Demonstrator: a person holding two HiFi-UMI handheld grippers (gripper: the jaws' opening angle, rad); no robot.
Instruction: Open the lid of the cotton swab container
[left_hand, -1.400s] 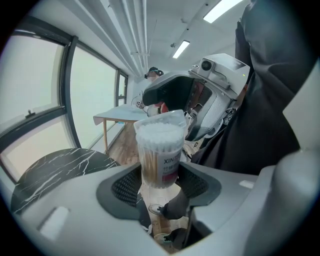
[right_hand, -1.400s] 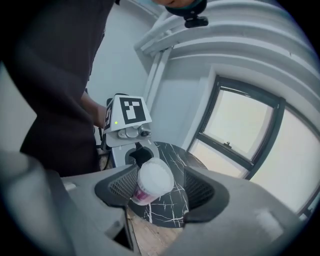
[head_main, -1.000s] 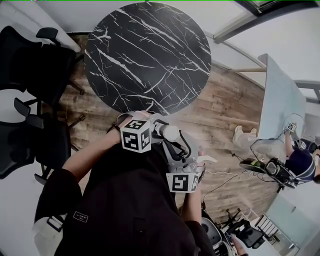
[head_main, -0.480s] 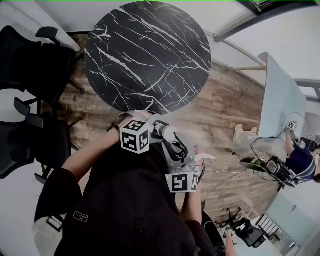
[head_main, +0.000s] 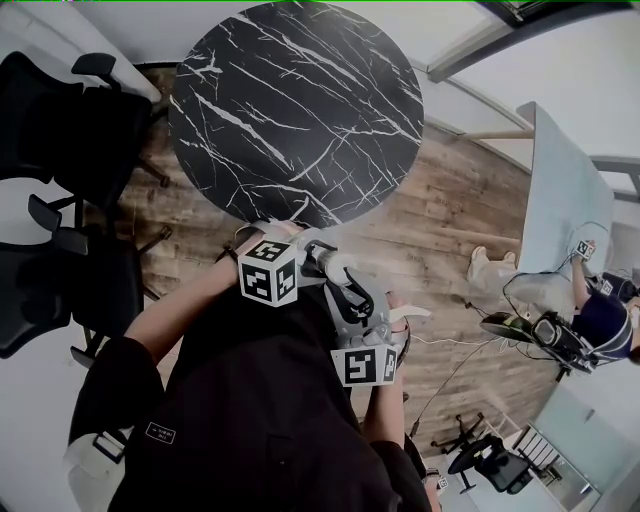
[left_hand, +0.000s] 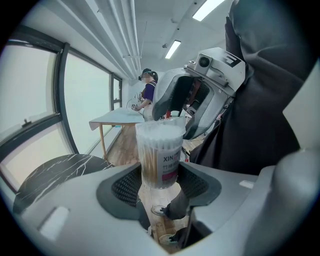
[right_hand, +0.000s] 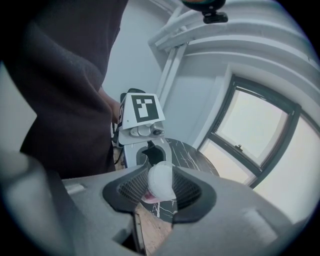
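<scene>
A clear cotton swab container (left_hand: 160, 150), full of swabs and bearing a pink label, stands upright between the pads of my left gripper (left_hand: 160, 181), which is shut on its lower body. My right gripper (right_hand: 160, 189) faces it from the other side. Its jaws have just been closing, and the container's white lid (right_hand: 160, 181) now sits between its pads, touching both. In the head view both grippers meet in front of the person's torso: the left gripper (head_main: 318, 258), the container (head_main: 340, 266) and the right gripper (head_main: 352, 292).
A round black marble table (head_main: 295, 100) stands just ahead on the wooden floor. Black chairs (head_main: 60, 130) stand at the left. At the right, another person (head_main: 600, 320) is beside a pale table (head_main: 560, 200).
The right gripper's jaws have drawn in around the container's lid end. Both hands stay in almost the same place in front of the torso.
</scene>
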